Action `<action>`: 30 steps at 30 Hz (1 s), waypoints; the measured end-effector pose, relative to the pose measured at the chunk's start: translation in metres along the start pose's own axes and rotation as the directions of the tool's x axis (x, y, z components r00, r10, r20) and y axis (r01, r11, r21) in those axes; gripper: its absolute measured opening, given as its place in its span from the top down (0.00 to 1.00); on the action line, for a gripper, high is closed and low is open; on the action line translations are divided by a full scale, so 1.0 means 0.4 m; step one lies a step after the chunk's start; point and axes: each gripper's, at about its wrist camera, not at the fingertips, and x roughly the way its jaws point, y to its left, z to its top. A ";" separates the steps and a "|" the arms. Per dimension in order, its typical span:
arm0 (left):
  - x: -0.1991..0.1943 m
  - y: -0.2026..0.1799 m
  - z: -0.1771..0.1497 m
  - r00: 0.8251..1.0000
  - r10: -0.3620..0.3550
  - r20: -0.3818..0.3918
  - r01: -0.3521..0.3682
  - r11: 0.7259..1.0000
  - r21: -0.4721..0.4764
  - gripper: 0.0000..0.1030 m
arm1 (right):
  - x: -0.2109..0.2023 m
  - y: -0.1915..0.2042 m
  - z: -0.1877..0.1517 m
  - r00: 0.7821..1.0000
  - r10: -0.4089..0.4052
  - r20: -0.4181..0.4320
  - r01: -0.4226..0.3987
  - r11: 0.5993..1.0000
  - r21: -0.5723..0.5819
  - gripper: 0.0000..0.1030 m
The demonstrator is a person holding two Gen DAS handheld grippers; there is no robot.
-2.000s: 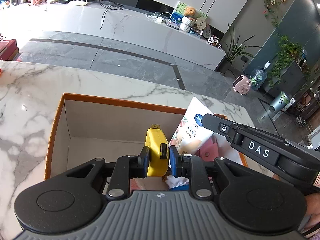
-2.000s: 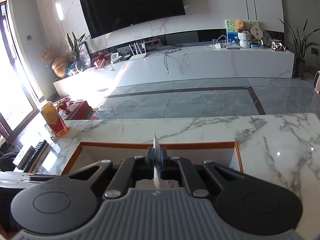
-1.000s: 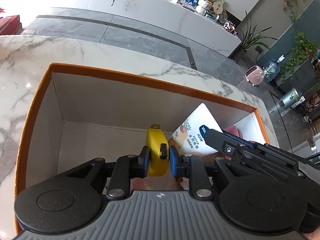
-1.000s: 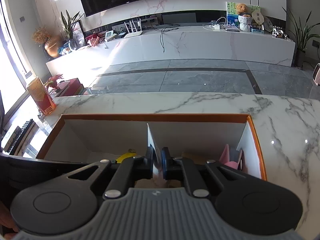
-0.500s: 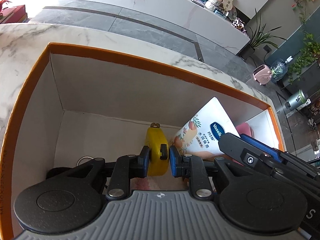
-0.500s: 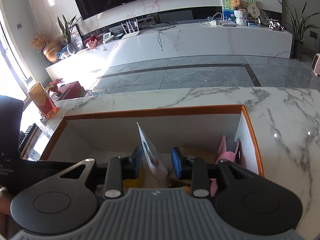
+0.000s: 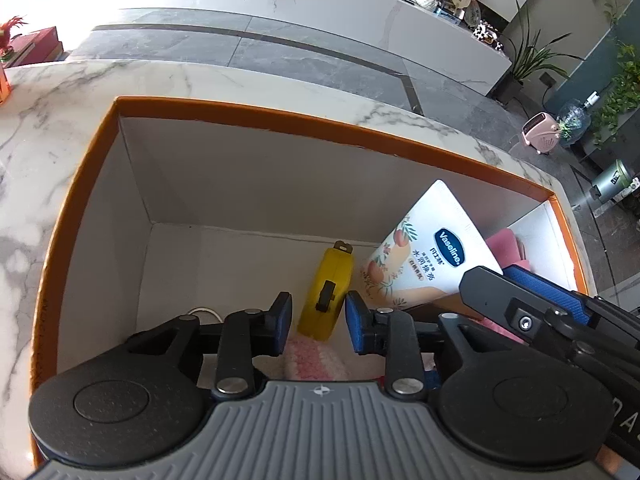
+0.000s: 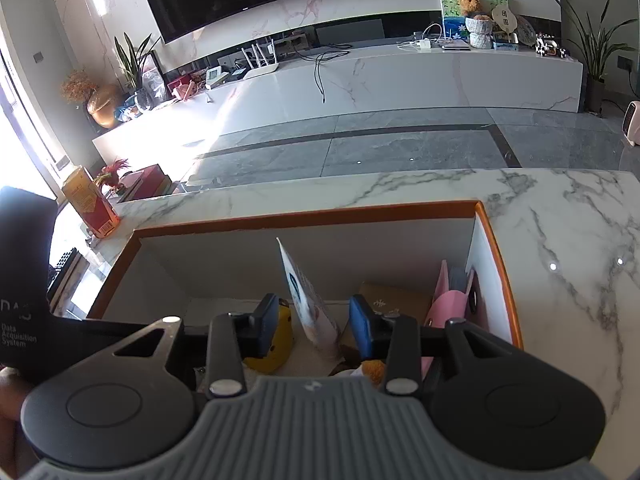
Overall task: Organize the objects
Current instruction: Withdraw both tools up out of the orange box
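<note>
Yellow tape measure [image 7: 327, 292], a rounded plastic case with a black slide lock on its edge and a metal hook tab at its far end, stands on edge on the floor of the orange-rimmed box [image 7: 256, 118]. It sits between the blue pads of the left gripper [image 7: 316, 322], whose jaws are parted with a gap on each side of the case, gripping nothing. Just below the case inside the box lies a pink-and-white fuzzy cloth [image 7: 316, 360].

Beside the tape measure, toward the box's right wall, a white Vaseline tube [image 7: 432, 256] printed with peaches leans tilted, its flat crimped end up. The right gripper [image 8: 314, 326] straddles that tube with its jaws wide apart, touching neither face as far as can be seen. Past the tube, a brown carton [image 8: 394, 304] and pink items [image 8: 450, 300] crowd the right wall.

Left of the tape measure the box floor is bare white up to the left and far walls, save a pale ring [image 7: 204, 313] near the left gripper. Beyond the rim spreads the marble counter [image 7: 200, 80].
</note>
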 end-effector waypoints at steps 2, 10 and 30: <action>-0.006 0.008 0.000 0.999 0.039 0.000 -0.039 0.999 -0.003 0.63 | -0.001 0.000 0.000 1.000 0.000 0.000 0.000 1.000 0.001 0.59; -0.026 0.035 -0.012 0.995 0.094 -0.014 -0.094 0.995 -0.020 0.63 | -0.006 0.008 -0.001 1.000 -0.006 0.005 0.006 1.000 -0.004 0.59; -0.399 -0.039 -0.115 0.899 0.017 0.439 -0.079 0.989 0.125 0.22 | -0.272 0.090 -0.031 0.981 -0.005 0.193 0.016 0.998 -0.058 0.34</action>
